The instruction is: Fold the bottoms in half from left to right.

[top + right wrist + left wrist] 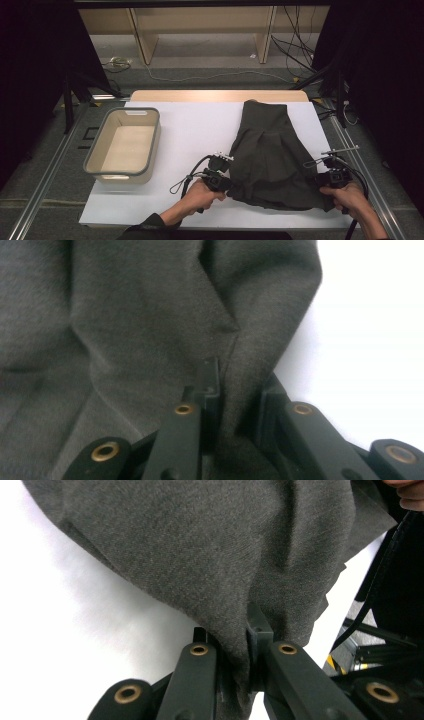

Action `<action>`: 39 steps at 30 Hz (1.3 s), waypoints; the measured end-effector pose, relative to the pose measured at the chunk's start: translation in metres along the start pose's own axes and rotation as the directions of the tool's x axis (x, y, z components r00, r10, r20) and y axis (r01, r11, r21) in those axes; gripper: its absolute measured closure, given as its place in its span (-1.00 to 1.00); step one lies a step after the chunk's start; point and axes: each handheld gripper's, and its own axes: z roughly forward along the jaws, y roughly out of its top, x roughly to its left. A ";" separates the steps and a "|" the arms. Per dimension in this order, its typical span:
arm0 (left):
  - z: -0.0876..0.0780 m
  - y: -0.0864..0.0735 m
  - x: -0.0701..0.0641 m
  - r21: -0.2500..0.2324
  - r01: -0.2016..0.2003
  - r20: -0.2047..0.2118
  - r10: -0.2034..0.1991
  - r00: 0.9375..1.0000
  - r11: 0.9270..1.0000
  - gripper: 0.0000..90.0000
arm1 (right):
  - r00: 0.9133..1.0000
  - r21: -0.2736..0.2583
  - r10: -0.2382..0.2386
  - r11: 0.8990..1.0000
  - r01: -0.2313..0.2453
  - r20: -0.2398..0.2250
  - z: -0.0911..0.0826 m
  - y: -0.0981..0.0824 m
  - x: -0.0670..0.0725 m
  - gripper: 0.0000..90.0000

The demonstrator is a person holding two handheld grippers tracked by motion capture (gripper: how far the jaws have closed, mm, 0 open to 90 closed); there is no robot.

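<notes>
A dim room with a grey floor is seen around one white table [190, 135]. One dark cloth [270, 150] is spread at its right side. One empty tub [122, 145] is placed left. The cloth's near edge is pinched by two grippers, left gripper [227, 184] and right gripper [320, 180].

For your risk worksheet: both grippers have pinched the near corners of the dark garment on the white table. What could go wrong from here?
1. The left gripper holds only a thin fold of the garment, so the cloth may slip out when lifted.
2. The right gripper bites bunched fabric, so the hem could come up uneven.
</notes>
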 end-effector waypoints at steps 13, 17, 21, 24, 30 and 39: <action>-0.045 -0.027 0.010 0.036 -0.041 0.014 0.040 0.999 0.999 0.89 | 0.993 0.002 -0.094 0.996 0.094 -0.068 -0.005 -0.027 0.054 0.74; -0.056 -0.042 0.016 0.039 -0.025 0.011 0.025 1.000 0.999 0.89 | 0.986 0.010 -0.144 0.989 0.146 -0.087 -0.003 -0.033 0.072 0.72; -0.061 -0.051 0.017 0.044 -0.022 0.018 0.022 1.000 0.999 0.88 | 0.983 0.017 -0.162 0.986 0.164 -0.085 -0.002 -0.034 0.078 0.57; -0.059 -0.057 0.013 0.061 -0.026 0.034 0.024 0.999 0.998 0.88 | 0.982 0.022 -0.161 0.986 0.163 -0.095 -0.001 -0.035 0.079 0.41; -0.055 -0.059 0.011 0.072 -0.042 0.018 0.041 0.999 0.996 0.85 | 0.984 -0.033 -0.178 0.984 0.177 -0.017 -0.017 -0.026 0.076 -0.14; -0.048 -0.060 0.009 0.100 -0.059 0.009 0.058 0.998 0.993 0.80 | 0.984 -0.247 -0.178 0.955 0.165 -0.029 -0.029 0.042 0.077 -0.11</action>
